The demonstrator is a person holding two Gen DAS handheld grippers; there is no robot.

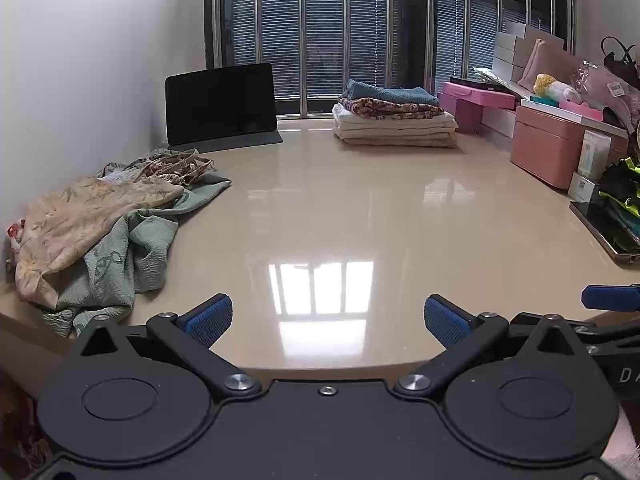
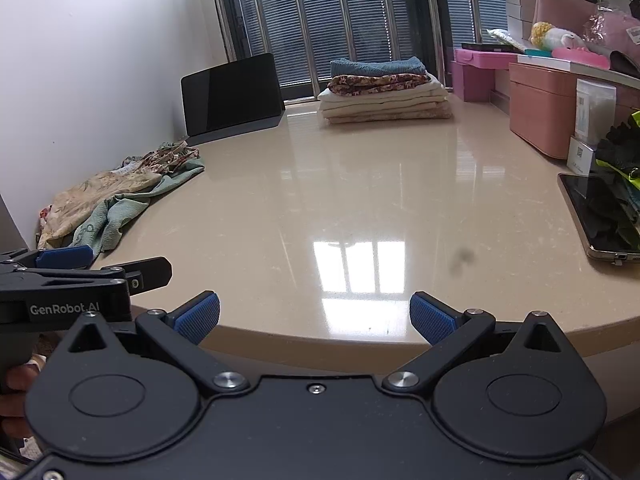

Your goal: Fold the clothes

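so, between garments: both grippers empty at the near edge

both grippers wait at the bottom of their frames, over the near rim of the counter. the left gripper has its blue fingers spread wide with nothing between them, and the right gripper is likewise released and empty.

the unfolded pile lies crumpled at the left of the frame against the wall, a beige floral piece on top of a green one. the folded stack sits at the upper centre by the window, well apart from the pile. a tablet stands at the upper left, a phone lies at the right edge.

judging by this, one fold cycle looks finished and the next has not begun. the next move likely calls for reaching left, pinching the top beige piece and drawing it onto the bare middle to spread it.
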